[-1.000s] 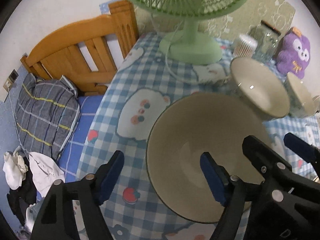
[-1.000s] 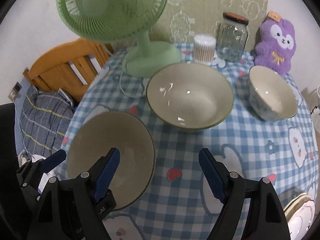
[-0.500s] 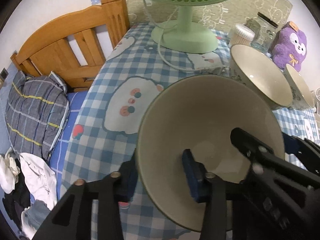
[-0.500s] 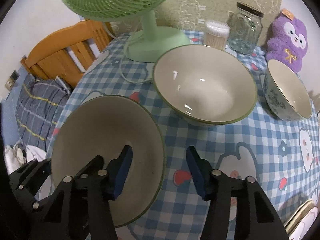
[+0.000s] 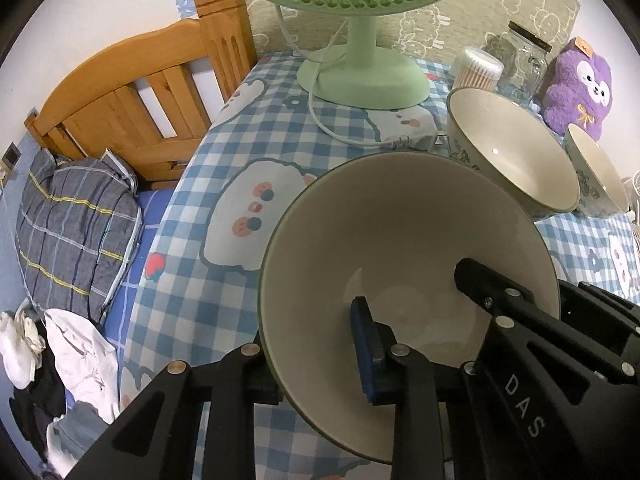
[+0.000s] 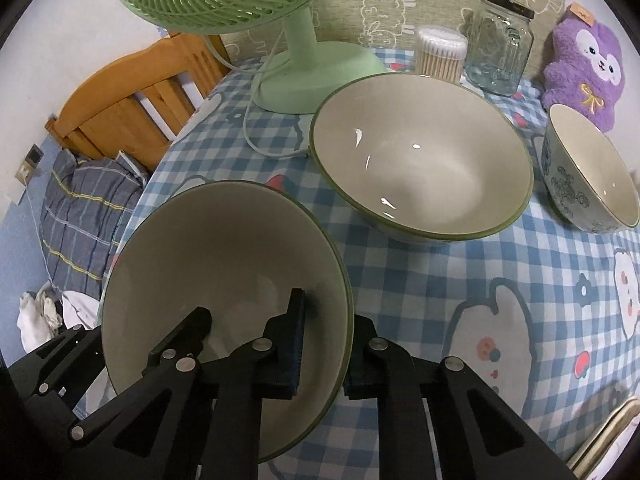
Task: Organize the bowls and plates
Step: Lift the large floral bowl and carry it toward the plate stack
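A large cream bowl with a green rim (image 5: 404,236) (image 6: 224,256) is lifted and tilted above the checked tablecloth. My left gripper (image 5: 312,356) is shut on its left rim, one finger inside, one outside. My right gripper (image 6: 324,344) is shut on its right rim the same way. A second large green-rimmed bowl (image 6: 420,152) (image 5: 516,148) stands on the table behind it. A smaller bowl with a blue floral pattern (image 6: 588,176) (image 5: 600,176) stands to the right of that.
A green desk fan (image 6: 316,76) with its cord stands at the back. A cotton-swab tub (image 6: 440,52), a glass jar (image 6: 500,48) and a purple plush toy (image 6: 584,64) line the back right. A wooden bed frame (image 5: 136,100) is at the left. A plate edge (image 6: 604,440) shows at bottom right.
Both grippers closed on the near bowl's rim, left then right, and the bowl has come up off the table and tilted.
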A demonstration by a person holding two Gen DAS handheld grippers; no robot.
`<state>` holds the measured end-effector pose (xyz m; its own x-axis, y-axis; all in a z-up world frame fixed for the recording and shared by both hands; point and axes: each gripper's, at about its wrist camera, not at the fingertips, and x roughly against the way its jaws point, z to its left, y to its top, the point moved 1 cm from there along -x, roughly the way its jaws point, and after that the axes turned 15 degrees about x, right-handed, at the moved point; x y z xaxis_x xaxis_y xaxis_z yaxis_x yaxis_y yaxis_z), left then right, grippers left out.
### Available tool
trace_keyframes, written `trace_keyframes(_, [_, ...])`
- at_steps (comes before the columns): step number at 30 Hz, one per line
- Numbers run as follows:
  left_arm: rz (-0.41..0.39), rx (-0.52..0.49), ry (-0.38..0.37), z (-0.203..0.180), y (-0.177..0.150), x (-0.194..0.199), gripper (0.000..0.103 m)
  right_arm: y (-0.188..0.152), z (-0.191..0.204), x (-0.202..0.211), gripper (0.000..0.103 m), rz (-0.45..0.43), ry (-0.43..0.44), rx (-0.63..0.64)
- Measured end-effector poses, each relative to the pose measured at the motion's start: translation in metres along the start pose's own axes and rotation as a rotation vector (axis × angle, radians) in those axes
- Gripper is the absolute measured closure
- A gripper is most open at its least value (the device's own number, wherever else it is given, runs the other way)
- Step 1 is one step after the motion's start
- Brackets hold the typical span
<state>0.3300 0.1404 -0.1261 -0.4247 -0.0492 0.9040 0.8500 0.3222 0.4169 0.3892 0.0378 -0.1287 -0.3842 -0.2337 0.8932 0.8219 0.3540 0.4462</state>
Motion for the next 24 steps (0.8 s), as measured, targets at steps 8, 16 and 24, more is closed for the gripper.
trace_keyframes(8, [-0.007,-0.008,-0.014,-0.009,-0.01,0.014,0.077,-0.008,-0.004,0.019,0.086,-0.013,-0.023,0.02])
trace_keyframes(16, [-0.003,-0.028,-0.025,-0.021,-0.027,0.03,0.078,-0.028,-0.012,0.04,0.086,-0.012,-0.032,0.003])
trace_keyframes(24, [-0.006,-0.064,-0.068,-0.045,-0.05,0.041,0.077,-0.054,-0.028,0.063,0.086,-0.013,-0.079,-0.017])
